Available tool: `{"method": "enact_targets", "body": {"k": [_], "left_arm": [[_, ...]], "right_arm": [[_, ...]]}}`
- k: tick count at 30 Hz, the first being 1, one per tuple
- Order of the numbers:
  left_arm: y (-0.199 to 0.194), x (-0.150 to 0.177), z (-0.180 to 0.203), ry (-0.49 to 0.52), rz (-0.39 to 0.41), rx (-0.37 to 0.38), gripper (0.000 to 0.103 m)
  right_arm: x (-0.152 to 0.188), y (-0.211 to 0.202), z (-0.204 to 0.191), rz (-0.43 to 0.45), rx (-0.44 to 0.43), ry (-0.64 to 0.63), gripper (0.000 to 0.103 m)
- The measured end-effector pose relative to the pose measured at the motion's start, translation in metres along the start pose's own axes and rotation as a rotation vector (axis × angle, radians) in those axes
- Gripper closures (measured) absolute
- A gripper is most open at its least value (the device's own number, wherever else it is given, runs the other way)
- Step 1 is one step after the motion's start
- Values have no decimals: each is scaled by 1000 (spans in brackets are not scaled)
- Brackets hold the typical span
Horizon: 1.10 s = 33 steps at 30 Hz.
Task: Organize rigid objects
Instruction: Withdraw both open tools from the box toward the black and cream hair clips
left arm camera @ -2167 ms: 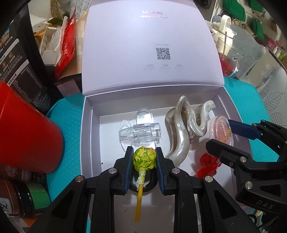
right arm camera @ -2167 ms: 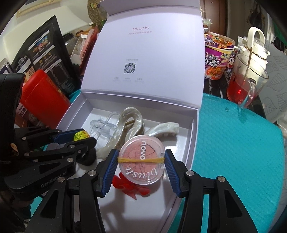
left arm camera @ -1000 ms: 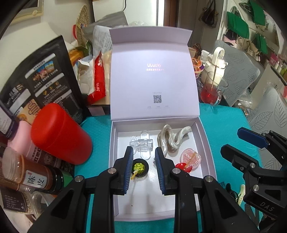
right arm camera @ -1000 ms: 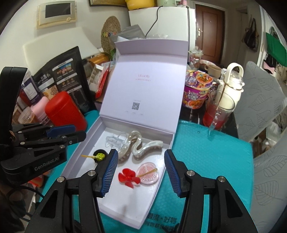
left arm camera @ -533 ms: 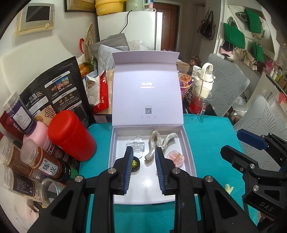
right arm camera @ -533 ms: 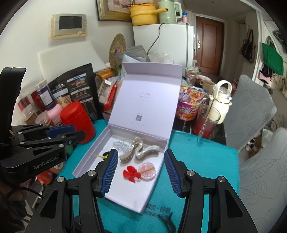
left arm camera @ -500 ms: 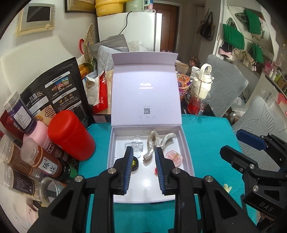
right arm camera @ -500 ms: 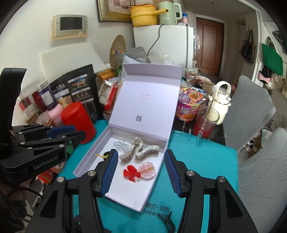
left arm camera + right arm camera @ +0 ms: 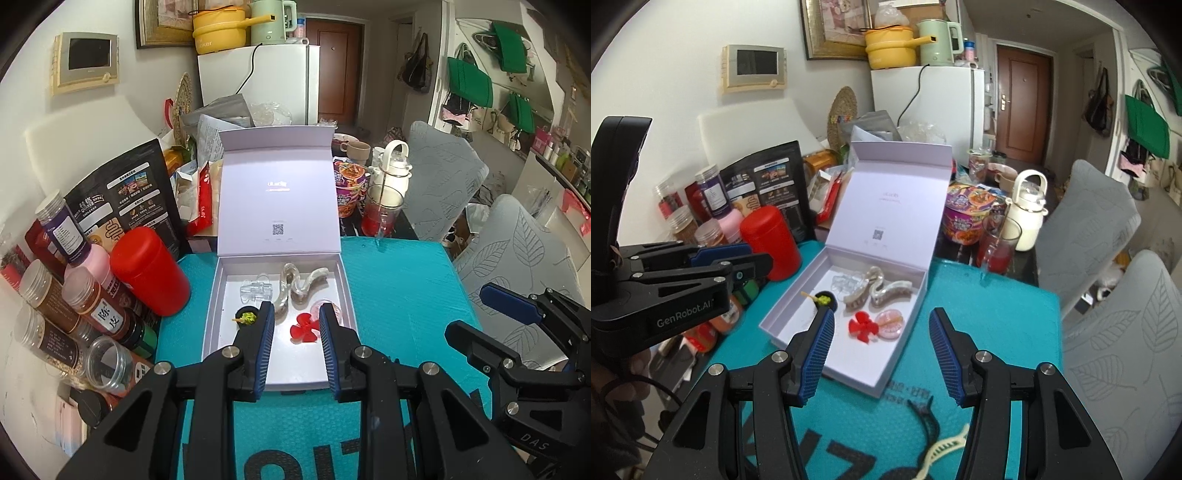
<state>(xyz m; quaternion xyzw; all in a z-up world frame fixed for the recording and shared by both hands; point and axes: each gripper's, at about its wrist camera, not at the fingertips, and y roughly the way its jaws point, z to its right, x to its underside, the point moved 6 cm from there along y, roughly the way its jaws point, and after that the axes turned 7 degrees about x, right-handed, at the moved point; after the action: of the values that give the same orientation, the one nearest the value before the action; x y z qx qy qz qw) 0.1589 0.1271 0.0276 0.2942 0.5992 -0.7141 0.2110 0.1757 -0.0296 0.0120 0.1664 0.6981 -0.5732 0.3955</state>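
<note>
Right wrist view: open lavender box [image 9: 798, 302], trinkets inside

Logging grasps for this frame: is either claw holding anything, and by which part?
Nothing is held: left claw and right claw are both open and empty.

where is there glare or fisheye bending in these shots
Left wrist view: a bright glare spot on the box lid washes out its logo; walls and chairs bow toward the dark rim. Right wrist view: the lid shows no glare, and the door leans.
</note>
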Motion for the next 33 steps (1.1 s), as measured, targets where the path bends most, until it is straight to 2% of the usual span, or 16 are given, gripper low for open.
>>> {"method": "enact_targets", "body": {"k": [12,33], "left_arm": [[-13,33,58,-11,-35,18,78],[-3,73,148,-79,-80,0,78]], "right_arm": [[38,-37,37,-19,-9,-5,48],[91,-76,118,-47,-48,-20,46]]}}
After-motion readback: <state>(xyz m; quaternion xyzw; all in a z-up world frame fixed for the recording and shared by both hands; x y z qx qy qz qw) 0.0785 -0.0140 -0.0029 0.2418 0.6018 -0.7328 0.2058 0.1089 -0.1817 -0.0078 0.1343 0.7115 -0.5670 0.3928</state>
